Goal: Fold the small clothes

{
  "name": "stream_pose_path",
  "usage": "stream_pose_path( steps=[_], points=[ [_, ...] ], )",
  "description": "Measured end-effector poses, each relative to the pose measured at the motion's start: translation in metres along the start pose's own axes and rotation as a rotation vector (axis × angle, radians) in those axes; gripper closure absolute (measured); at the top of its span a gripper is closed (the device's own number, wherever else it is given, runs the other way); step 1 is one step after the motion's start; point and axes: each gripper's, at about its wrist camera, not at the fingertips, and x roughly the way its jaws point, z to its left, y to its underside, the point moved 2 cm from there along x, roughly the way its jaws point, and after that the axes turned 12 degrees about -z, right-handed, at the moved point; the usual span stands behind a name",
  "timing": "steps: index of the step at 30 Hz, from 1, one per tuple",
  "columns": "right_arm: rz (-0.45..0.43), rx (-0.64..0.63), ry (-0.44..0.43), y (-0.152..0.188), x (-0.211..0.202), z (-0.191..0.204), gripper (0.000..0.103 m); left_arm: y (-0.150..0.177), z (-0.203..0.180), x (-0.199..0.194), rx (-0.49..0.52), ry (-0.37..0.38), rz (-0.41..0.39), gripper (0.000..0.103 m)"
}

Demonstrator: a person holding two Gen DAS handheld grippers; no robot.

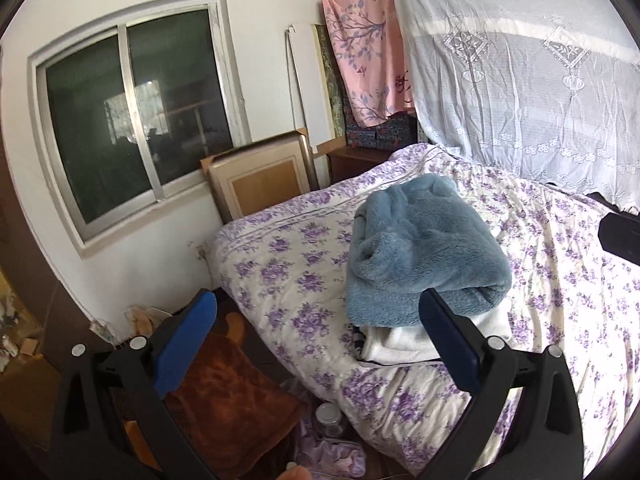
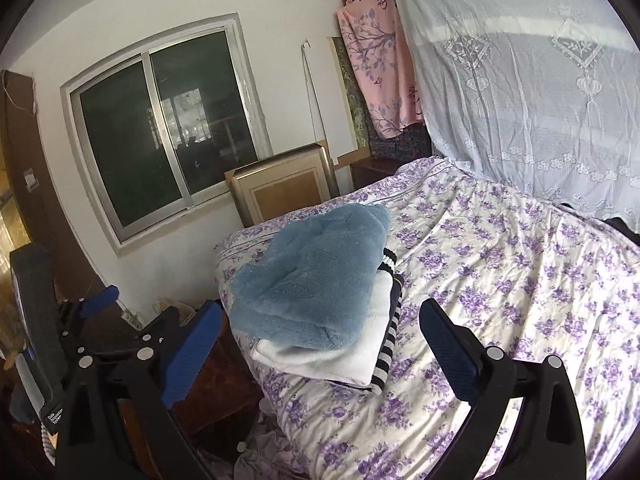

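Note:
A folded blue fleece garment [image 1: 424, 248] tops a small stack near the corner of the bed [image 1: 288, 264], which has a purple floral sheet. Under it lie a folded white garment [image 2: 352, 356] and a black-and-white striped one [image 2: 386, 356]. My left gripper [image 1: 316, 320] hovers open just short of the stack, nothing between its blue pads. My right gripper [image 2: 320, 320] is also open and empty, with the stack showing between its fingers from above the bed [image 2: 520, 280]. One blue finger [image 2: 99, 301] of the left gripper shows at the left of the right wrist view.
A window [image 1: 132, 120] fills the wall to the left and a framed board [image 1: 260, 176] leans below it. A white lace curtain [image 1: 520, 80] hangs over the bed's far side. A brown cushion [image 1: 228, 396], a glass jar [image 1: 328, 416] and loose cloth lie beside the bed.

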Motion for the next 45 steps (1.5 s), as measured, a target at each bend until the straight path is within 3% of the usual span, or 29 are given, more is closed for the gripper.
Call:
stream_pose_path(
  steps=[4,12,18,45],
  points=[
    [-0.006,-0.038,0.011,-0.001,-0.01,0.011,0.003,-0.005,0.0,-0.012,0.05,-0.057,-0.028,0.004],
    [-0.019,-0.074,0.033,-0.006,-0.017,0.017,0.003,-0.026,0.014,-0.016,-0.043,0.017,-0.018,0.004],
    [-0.003,-0.106,0.051,-0.006,-0.015,0.019,0.003,-0.022,0.003,-0.017,-0.015,0.031,-0.012,0.004],
    [0.02,-0.096,0.018,-0.006,-0.008,0.024,0.003,-0.023,0.01,-0.011,-0.049,0.017,-0.001,0.004]
  ],
)
